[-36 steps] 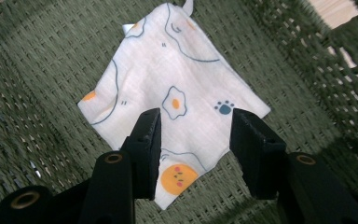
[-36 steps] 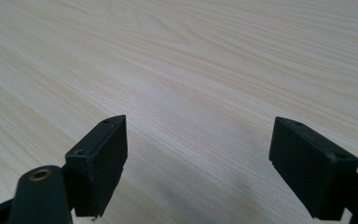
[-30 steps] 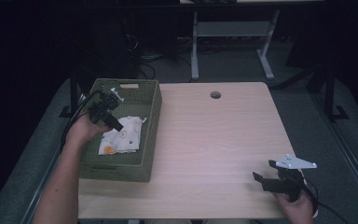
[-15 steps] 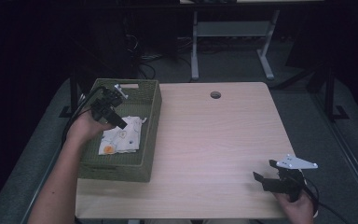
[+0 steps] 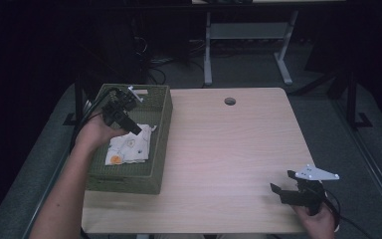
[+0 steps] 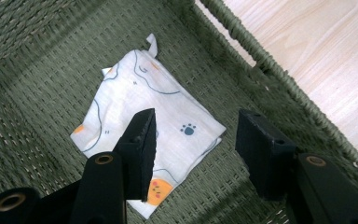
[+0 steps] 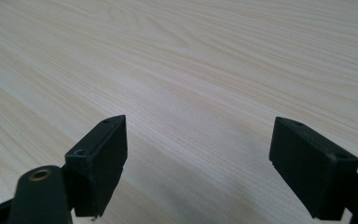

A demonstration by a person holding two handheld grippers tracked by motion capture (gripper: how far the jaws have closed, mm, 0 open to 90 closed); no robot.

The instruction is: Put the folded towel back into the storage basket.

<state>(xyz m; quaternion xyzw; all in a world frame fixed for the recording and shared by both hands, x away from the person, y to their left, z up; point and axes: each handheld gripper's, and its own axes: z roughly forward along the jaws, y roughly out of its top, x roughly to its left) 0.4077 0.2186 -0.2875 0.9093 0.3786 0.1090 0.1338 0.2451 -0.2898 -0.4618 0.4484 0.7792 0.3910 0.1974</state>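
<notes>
Green woven basket (image 5: 129, 177) sits at the left of the pale wood surface (image 5: 229, 149), and a folded white cloth (image 5: 128, 147) lies flat on its floor. My left gripper (image 5: 138, 130) hangs just above that cloth. Its jaws have just been opening and now stand about half apart with nothing between them; a second ago they sat lower, close over the cloth, and now there is a gap. I judge the cloth is delivered: released in the basket, with my left hand pulling away.

From my left gripper view, the cloth (image 6: 144, 121) is thin cotton folded into a rough square, printed with a dark paw mark, curved blue lines and orange patches, one corner turned up. The basket (image 6: 270, 65) is coarse, ribbed wicker with a thick rolled rim.

My right gripper (image 5: 284, 186) rests on the near right of the surface, well apart from the basket, jaws wide and empty over smooth, fine-grained wood (image 7: 191, 70).
</notes>
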